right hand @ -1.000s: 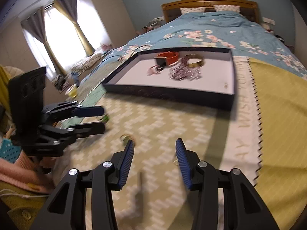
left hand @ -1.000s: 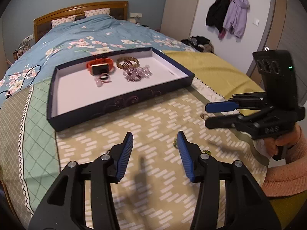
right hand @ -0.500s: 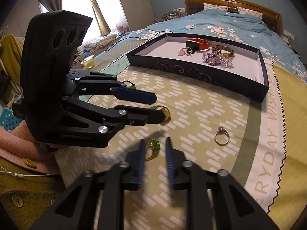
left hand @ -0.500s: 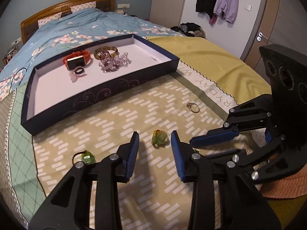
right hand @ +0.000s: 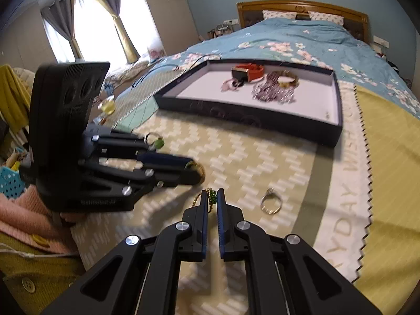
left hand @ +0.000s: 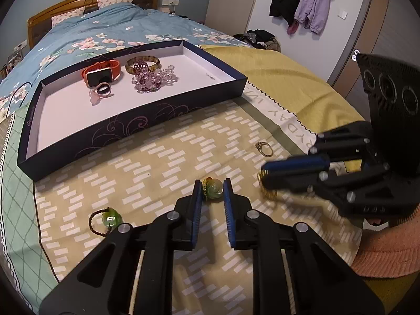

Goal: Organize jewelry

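Note:
My left gripper (left hand: pixel 213 187) is shut on a green jade ring (left hand: pixel 213 189) on the patterned bedspread. My right gripper (right hand: pixel 213 196) is shut on a gold ring with a green stone (right hand: pixel 210 197); it shows blurred in the left wrist view (left hand: pixel 265 178). A thin gold ring (left hand: pixel 264 149) lies loose further right, also in the right wrist view (right hand: pixel 271 201). A green bead on a brown cord loop (left hand: pixel 109 219) lies to the left. The dark blue tray (left hand: pixel 110 131) behind holds an orange watch (left hand: pixel 103 73), a gold bangle (left hand: pixel 143 61), a crystal bracelet (left hand: pixel 153 78) and a small ring (left hand: pixel 102 90).
The bed with its blue floral quilt (left hand: pixel 105 34) stretches behind the tray. A yellow blanket (left hand: pixel 288 84) covers the right side. Jackets (left hand: pixel 304 2) hang on the far wall. A blue basket (right hand: pixel 10 181) and clutter sit at the bedside by the window.
Both grippers have closed on their rings: the left on the jade ring, the right on the green-stone ring. Both have moved forward and lower over the bedspread.

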Action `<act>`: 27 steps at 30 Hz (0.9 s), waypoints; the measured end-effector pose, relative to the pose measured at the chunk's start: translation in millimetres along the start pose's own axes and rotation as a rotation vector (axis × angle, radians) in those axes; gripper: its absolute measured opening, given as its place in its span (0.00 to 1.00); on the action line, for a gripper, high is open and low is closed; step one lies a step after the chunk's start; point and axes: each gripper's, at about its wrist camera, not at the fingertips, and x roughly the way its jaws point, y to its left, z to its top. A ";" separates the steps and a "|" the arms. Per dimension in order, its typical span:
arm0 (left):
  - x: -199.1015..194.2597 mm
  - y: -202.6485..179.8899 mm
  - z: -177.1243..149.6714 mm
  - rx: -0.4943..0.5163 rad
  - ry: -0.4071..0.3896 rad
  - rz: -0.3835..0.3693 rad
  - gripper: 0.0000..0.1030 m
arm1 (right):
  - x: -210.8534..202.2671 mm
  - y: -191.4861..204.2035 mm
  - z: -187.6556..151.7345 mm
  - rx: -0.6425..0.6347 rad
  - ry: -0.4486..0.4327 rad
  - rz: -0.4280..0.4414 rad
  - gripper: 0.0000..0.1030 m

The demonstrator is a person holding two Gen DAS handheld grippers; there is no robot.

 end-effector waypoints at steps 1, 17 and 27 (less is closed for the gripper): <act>-0.5 0.8 0.2 -0.004 -0.002 0.000 0.16 | -1.2 -1.8 3.0 0.003 -0.010 -0.003 0.05; -39.9 23.4 16.2 -0.080 -0.128 0.038 0.16 | 0.0 -17.9 42.9 0.033 -0.111 -0.014 0.05; -54.0 38.3 27.1 -0.113 -0.179 0.077 0.16 | 4.1 -25.1 63.9 0.041 -0.137 -0.017 0.05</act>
